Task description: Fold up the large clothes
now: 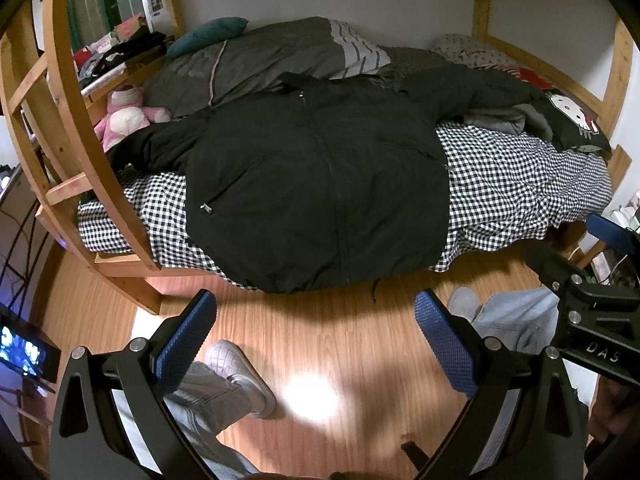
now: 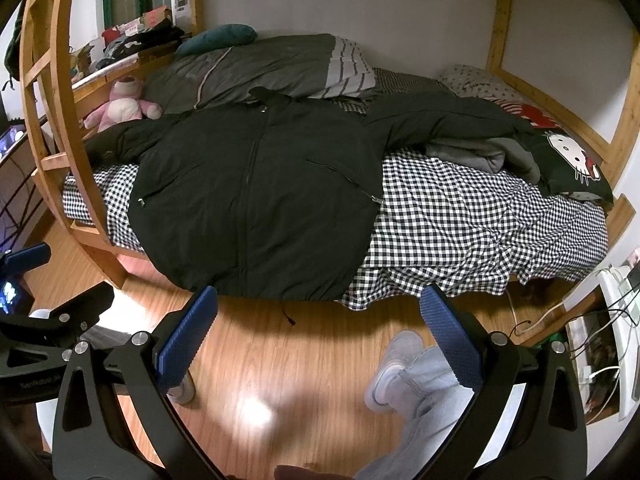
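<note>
Folding not yet begun: the big black zip-front padded jacket (image 1: 316,184) lies front-up and spread flat across the black-and-white checked bedsheet (image 1: 520,188), both sleeves out, hem hanging over the bed's near edge. Left gripper (image 1: 316,344) hovers short of that hem, fingers wide apart, empty. Right gripper (image 2: 320,340) likewise: spread wide, touching nothing.

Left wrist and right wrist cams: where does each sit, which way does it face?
Left wrist: on the left gripper, above the floor, facing the bed; open blue pads, the person's shoes, and the right gripper at right edge.
Right wrist: on the right gripper, same facing, further right; open pads, shoes, left gripper at left edge.
Shared: black jacket on checkered sheet, pink plush.
</note>
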Motion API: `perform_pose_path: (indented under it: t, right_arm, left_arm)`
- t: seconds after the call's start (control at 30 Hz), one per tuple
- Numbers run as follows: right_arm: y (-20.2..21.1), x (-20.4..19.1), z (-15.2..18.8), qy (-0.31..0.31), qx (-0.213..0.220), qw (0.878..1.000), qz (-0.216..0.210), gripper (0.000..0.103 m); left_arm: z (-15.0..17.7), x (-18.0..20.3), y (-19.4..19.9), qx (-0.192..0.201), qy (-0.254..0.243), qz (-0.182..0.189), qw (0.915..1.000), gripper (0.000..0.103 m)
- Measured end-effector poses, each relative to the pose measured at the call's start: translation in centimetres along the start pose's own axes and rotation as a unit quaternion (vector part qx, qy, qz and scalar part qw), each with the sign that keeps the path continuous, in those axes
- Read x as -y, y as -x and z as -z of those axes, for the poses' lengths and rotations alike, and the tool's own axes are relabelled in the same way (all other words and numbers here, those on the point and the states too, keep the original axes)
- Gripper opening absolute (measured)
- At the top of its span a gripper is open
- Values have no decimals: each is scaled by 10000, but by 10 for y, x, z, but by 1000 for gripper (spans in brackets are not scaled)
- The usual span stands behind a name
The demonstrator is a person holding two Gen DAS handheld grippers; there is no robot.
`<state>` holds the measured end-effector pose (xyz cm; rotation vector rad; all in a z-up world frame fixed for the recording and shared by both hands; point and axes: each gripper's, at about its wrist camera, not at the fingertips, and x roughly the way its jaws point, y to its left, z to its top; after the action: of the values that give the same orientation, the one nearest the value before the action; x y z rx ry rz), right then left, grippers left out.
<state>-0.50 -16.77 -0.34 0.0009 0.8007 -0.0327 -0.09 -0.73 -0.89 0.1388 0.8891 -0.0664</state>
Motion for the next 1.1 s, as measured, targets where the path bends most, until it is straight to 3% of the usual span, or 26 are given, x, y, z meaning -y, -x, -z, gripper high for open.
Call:
perform_pose_path:
  t: [0.27,0.53,0.6,0.8,1.0,1.1]
  right_arm:
    - [-20,2,-5,-1,-48,9999,-94,100]
    - [-99,5,-31,-105,-169,9981,-587,100]
    - [-117,5,-42,-117,-171,9963,-837,100]
    - [-147,-2,-84,172,-138,9959,-872,100]
    - [-175,-13,-139,680,18,9934,-923,100]
    - [-195,-34,-169,1045,169,9891,-1023,100]
  left_arm:
    - [-8,-11,-27,-94,147,-104,9998,98]
    - [-46,-30,-119,-473,231,-425,9977,98]
    - [-58,-36,-144,-569,302,-525,9965,98]
    - [-106,-46,-187,-744,350,-916,9924,98]
    - [-160,-78,-218,-638,863,-693,9918,98]
    - [-178,-112,-244,-382,1422,-507,9878,98]
